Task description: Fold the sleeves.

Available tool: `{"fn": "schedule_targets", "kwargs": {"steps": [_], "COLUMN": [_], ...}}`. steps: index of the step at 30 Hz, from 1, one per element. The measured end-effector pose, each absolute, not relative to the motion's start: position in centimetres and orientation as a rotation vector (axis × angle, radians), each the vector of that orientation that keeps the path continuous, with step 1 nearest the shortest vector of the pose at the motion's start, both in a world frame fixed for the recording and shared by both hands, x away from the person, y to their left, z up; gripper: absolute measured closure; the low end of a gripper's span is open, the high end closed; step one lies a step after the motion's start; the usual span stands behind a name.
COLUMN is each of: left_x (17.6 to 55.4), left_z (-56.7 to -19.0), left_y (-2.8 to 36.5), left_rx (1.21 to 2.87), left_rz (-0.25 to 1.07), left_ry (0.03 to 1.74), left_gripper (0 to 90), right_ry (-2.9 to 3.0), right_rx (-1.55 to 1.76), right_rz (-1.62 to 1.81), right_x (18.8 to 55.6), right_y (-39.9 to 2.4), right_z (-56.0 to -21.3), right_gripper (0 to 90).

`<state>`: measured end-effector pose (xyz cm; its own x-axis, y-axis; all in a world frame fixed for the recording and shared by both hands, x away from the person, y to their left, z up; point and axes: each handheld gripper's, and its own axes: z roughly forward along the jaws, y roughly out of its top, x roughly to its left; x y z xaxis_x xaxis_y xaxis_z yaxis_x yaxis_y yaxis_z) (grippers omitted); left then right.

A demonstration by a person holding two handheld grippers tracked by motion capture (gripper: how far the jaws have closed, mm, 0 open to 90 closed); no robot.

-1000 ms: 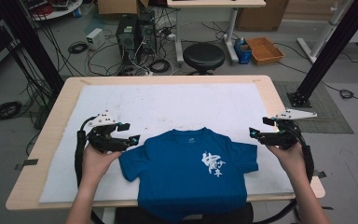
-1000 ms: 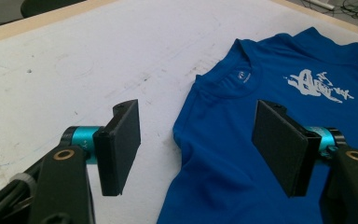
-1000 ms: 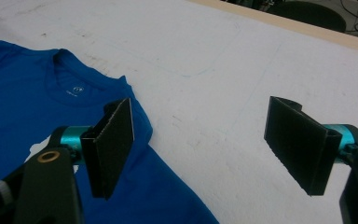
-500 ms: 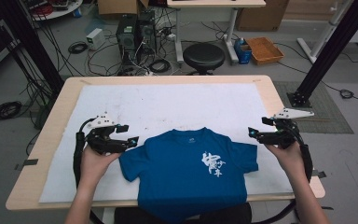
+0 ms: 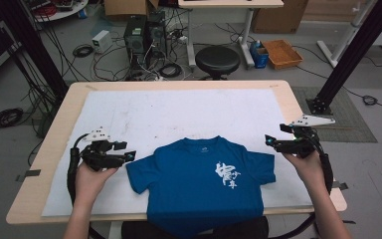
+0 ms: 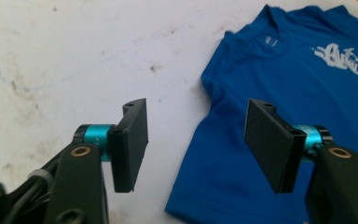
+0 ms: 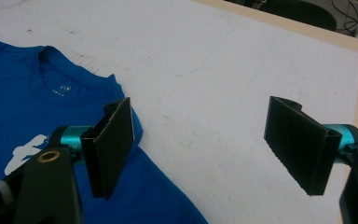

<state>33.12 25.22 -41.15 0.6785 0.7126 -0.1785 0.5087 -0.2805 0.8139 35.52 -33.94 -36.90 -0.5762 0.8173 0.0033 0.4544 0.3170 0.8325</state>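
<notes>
Where cables [image 5: 154, 64] clutter the floor, a white-covered table [image 5: 179, 109].

Black gripper [image 6: 196, 140] with flat pads, teal collars, brass screws.

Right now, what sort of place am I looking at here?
Probably a lab or workshop: computer towers with cables tangled on the floor, black frame posts, and a blue T-shirt on a padded work table.
</notes>
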Motion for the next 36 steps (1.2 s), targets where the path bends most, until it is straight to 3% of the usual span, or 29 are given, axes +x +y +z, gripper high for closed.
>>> {"fn": "schedule_targets", "kwargs": {"steps": [15, 25, 30, 36], "left_x": [32.8, 33.0, 32.8, 32.7], "left_z": [-43.6, -44.3, -44.3, -43.4], "left_y": [26.2, 25.7, 25.4, 25.2], "left_rx": [2.057, 2.096, 2.102, 2.045], "left_rz": [0.236, 0.228, 0.216, 0.181], "left_ry": [1.0, 1.013, 0.996, 1.021], "left_gripper": [63.1, 71.6, 85.7, 87.5], "right_ry": [2.159, 2.158, 2.163, 2.16], "right_rx": [1.131, 1.133, 1.128, 1.126], "right_rz": [1.151, 1.143, 1.138, 1.139], "right_x": [35.6, 35.6, 35.6, 35.6], "right_y": [-33.8, -33.8, -33.7, -33.7], "right_z": [-37.0, -37.0, -37.1, -37.1], "right_gripper": [24.4, 24.4, 24.4, 24.6]}}
